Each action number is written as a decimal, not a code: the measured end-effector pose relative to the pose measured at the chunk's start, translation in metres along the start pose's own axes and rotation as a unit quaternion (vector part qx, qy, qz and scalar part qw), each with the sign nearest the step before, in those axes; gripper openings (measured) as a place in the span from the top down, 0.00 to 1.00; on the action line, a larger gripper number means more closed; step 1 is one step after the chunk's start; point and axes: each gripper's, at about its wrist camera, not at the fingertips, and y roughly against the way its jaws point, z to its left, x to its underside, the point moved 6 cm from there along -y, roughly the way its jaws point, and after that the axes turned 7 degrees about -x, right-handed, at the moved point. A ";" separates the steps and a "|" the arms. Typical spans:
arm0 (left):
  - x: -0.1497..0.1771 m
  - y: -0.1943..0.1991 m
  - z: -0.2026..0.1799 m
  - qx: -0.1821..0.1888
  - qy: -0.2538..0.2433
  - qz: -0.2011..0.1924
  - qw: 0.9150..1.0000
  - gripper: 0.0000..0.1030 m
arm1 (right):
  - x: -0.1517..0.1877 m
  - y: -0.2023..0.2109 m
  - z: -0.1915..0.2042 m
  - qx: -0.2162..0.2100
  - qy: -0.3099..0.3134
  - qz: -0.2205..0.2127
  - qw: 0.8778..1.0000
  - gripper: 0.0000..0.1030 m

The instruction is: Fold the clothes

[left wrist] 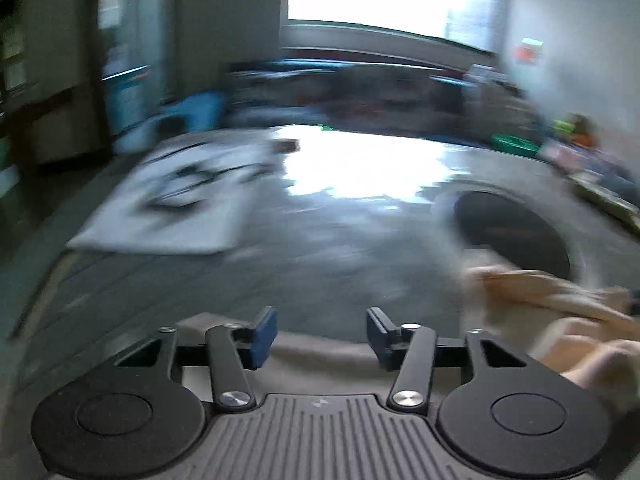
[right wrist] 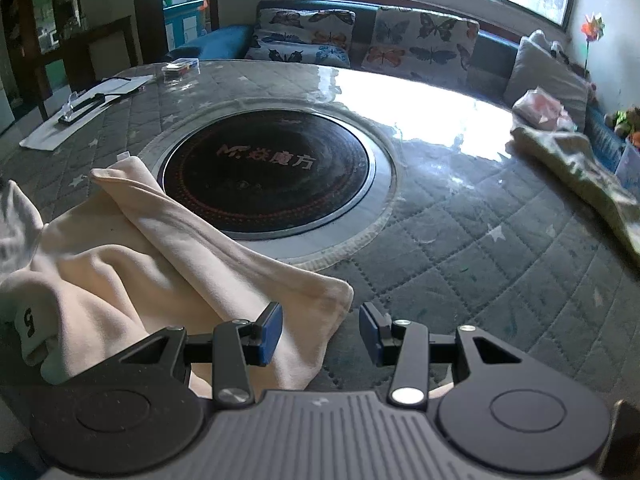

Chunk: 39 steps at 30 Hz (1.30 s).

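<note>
Cloth point(right wrist: 160, 264), cream and rumpled, lies at lower left on the desk point(right wrist: 480, 240). Right gripper point(right wrist: 320, 334) is released over its corner; left gripper point(left wrist: 322, 336), blurred, seems released too. Pinch the corner cleanly before folding.

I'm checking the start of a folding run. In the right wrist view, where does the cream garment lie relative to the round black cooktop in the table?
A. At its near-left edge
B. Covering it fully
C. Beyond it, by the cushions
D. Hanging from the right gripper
A: the cream garment lies on the table at the near-left edge of the round black cooktop, and the right gripper stands open, holding nothing.
</note>
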 end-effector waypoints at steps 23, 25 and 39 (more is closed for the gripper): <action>-0.028 -0.073 -0.110 0.093 -0.109 0.036 0.989 0.93 | -0.005 -0.020 -0.013 -0.040 -0.019 0.007 0.999 0.78; -0.033 -0.074 -0.111 0.091 -0.109 0.029 0.989 0.94 | -0.008 -0.020 -0.012 -0.039 -0.016 0.004 0.999 0.89; -0.104 -0.113 -0.093 0.031 -0.059 -0.003 0.998 0.96 | -0.101 -0.024 -0.014 0.004 0.071 -0.053 0.996 0.93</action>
